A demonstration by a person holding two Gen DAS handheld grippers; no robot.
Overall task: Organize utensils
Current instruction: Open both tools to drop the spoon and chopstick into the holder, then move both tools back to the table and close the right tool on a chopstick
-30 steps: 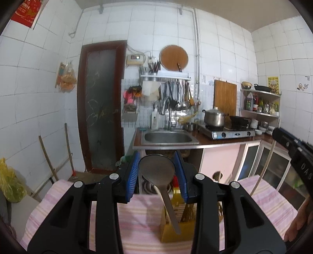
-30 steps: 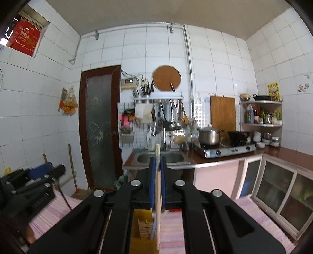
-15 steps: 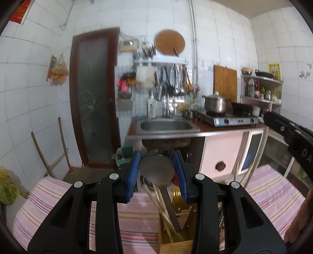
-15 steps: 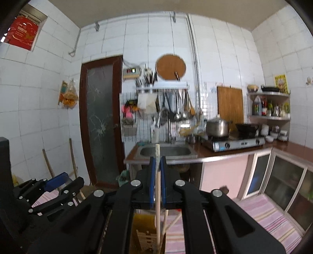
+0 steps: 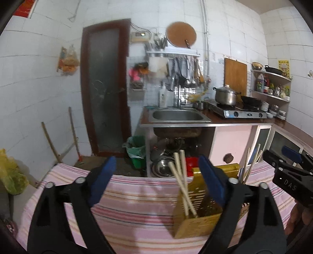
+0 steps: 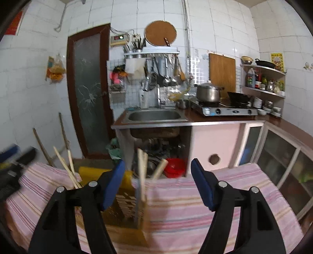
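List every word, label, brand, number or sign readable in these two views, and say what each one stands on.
"DAS": white letters on the black right hand-held gripper, cut off at the left wrist view's edge.
Yellow poster on the tiled wall: print too small to read.
Red paper on the upper left wall: too little shows.
Wall-mounted box display: blurred.
Black gas stove front label: blurred.
Shelf bottle labels: too small.

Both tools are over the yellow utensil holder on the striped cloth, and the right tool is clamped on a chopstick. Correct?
Not quite. The right tool is not clamped: in the right wrist view its jaws are opening, and the chopsticks stand loose in the yellow utensil holder on the striped cloth. The rest holds.
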